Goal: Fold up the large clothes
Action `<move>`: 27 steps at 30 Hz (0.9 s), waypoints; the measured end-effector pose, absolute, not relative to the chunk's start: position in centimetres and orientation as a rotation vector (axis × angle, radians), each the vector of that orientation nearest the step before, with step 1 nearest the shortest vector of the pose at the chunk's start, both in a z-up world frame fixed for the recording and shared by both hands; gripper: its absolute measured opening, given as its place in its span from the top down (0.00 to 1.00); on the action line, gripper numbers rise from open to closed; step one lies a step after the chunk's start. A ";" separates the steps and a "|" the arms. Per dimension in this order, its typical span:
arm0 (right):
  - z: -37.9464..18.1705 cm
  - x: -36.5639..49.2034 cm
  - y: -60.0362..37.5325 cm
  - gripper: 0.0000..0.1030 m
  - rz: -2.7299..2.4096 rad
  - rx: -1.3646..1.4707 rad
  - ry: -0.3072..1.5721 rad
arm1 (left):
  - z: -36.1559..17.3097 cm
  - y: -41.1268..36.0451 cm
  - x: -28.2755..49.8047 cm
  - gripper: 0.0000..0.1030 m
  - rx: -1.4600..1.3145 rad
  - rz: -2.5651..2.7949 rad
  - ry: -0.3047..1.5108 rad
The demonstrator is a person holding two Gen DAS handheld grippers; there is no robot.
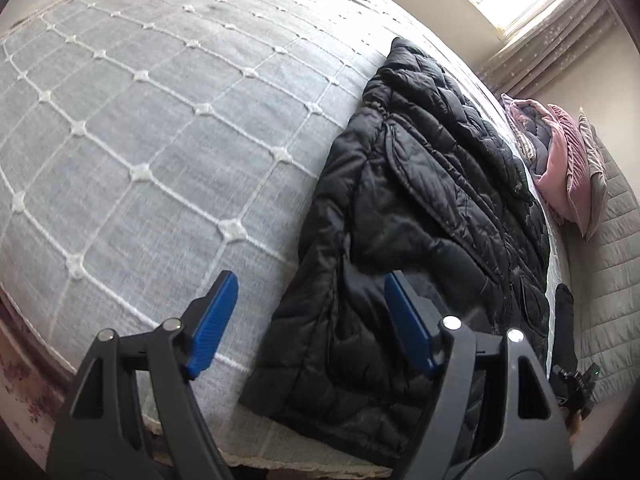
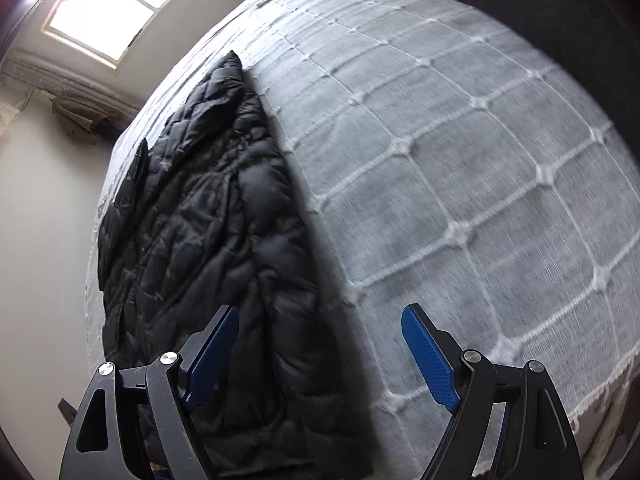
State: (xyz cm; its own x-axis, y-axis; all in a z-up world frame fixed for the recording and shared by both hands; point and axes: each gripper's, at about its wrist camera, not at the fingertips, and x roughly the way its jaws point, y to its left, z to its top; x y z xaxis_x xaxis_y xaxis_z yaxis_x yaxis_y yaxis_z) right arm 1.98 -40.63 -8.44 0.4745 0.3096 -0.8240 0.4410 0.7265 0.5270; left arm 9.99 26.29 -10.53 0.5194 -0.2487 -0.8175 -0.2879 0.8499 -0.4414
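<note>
Blue pads of the left claw point(image 1: 308, 316) are filling the near edge of the left wrist view, standing well apart with nothing between them; below them the near hem of the black quilted jacket point(image 1: 420, 208) is lying flat. Right claw point(image 2: 320, 344) is likewise gaping wide and gripping nothing, its left pad hanging over the jacket's near corner, its right pad over bare bedspread point(image 2: 460, 160).

Jacket position: spread lengthwise on the bed, running from the near edge toward the far side, one long border lying along the bed's side edge. Fabric is puffy and creased, with a flap folded across the middle in the left wrist view.

Left wrist view only:
- pink cushions point(image 1: 560, 176) are leaning beyond the jacket, at the right
- grey quilted surface point(image 1: 612, 264) is showing to the right of the bed
- small dark device with a green light point(image 1: 576, 384) is sitting low at the right, too small to identify

Right wrist view only:
- dark fabric mass point(image 2: 540, 12) is resting at the far right corner of the bed
- brownish cloth point(image 2: 80, 120) is hanging on the wall at the left

Both views are catching a bright window point(image 2: 112, 12). Bedspread pattern: pale grey, white diamond stitching.
</note>
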 end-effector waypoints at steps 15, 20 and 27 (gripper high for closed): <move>-8.3 0.1 -37.4 0.94 -0.037 0.658 1.102 | -10.9 20.9 10.0 0.78 -0.447 -0.131 1.094; -8.1 -0.1 -38.6 0.94 -0.111 0.692 1.079 | -11.4 20.1 10.2 0.77 -0.458 -0.183 1.130; -7.9 -0.3 -37.7 0.85 -0.118 0.675 1.095 | -11.2 22.3 9.5 0.61 -0.495 -0.163 1.132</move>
State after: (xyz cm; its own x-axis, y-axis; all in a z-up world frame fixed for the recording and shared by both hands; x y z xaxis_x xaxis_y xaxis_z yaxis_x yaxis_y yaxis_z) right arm -0.33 -37.66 -7.93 0.4735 0.2331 -0.8494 0.4090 0.7959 0.4464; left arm 9.54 22.32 -11.22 0.4268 -0.3696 -0.8254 -0.1213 0.8810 -0.4573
